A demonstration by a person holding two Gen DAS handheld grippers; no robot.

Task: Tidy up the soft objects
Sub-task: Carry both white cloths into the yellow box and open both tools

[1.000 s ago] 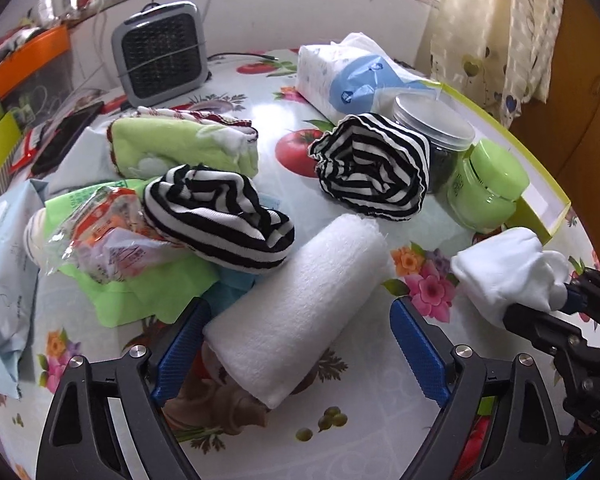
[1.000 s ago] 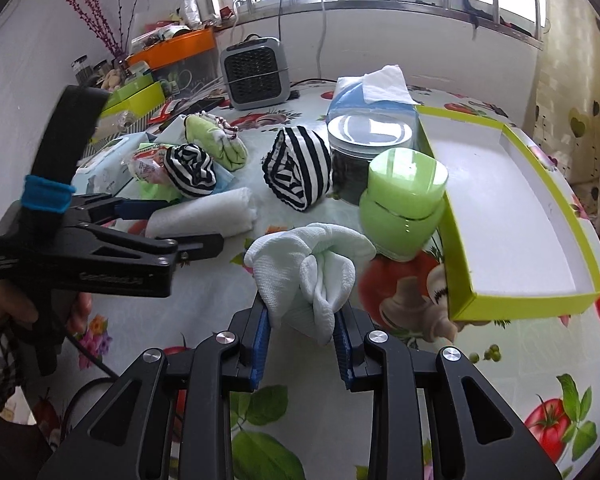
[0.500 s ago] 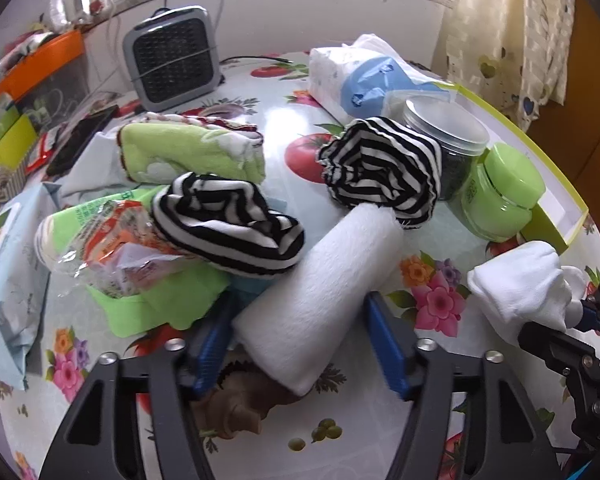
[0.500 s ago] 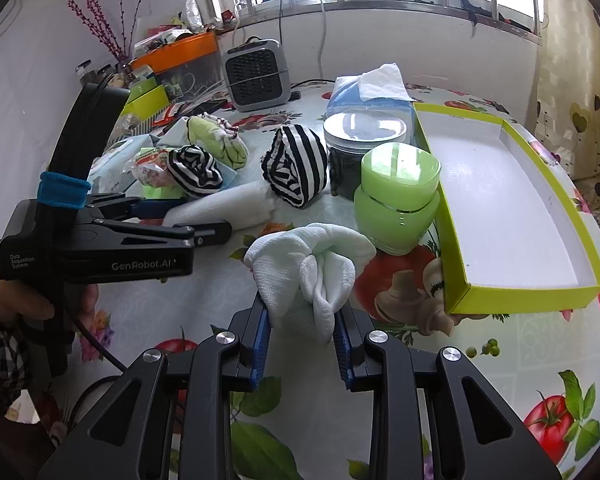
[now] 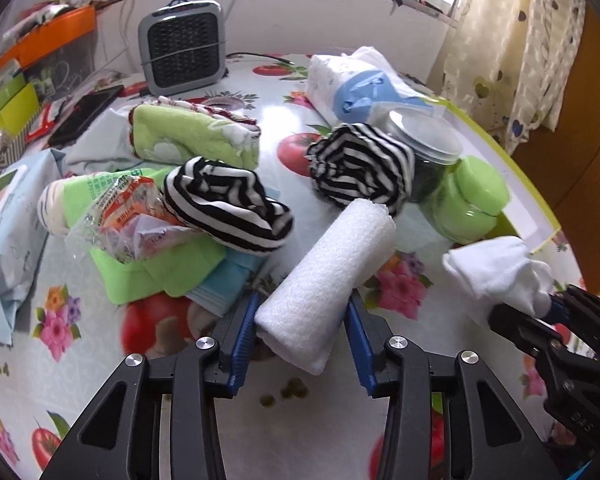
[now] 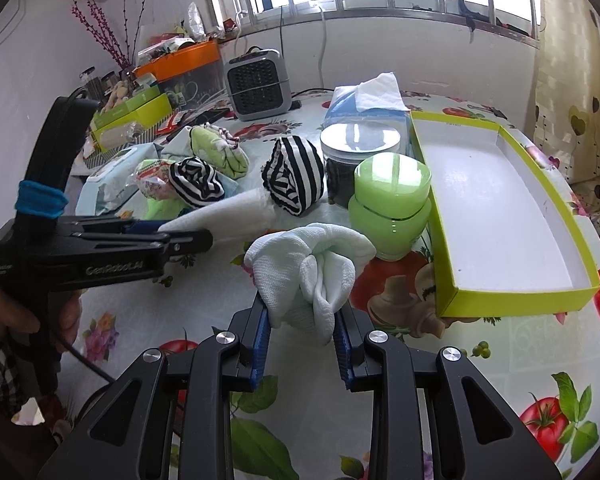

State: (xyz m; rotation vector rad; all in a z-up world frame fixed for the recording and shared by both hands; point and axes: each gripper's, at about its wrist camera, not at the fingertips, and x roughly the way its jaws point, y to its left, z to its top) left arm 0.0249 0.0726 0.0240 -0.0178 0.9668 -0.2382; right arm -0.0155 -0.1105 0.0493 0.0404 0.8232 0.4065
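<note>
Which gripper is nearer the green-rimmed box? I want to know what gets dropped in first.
Right. The right gripper, shut on the white cloth, sits beside the box; the left gripper is farther off.

Home dining nook w/ fruit-print tablecloth (image 6: pixel 480 380), heart curtains (image 5: pixel 512 40), small fan heater (image 6: pixel 258 78) (barred window behind)

A fruit-print table (image 6: pixel 480 380) carries a green-rimmed tray (image 6: pixel 512 300), green jar (image 6: pixel 392 208) and striped bundles (image 5: pixel 228 208).

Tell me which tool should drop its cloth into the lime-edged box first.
Right, probably. The right tool already grips the bunched white cloth beside the empty box. The left tool grips the rolled white towel farther away, behind the green jar.
</note>
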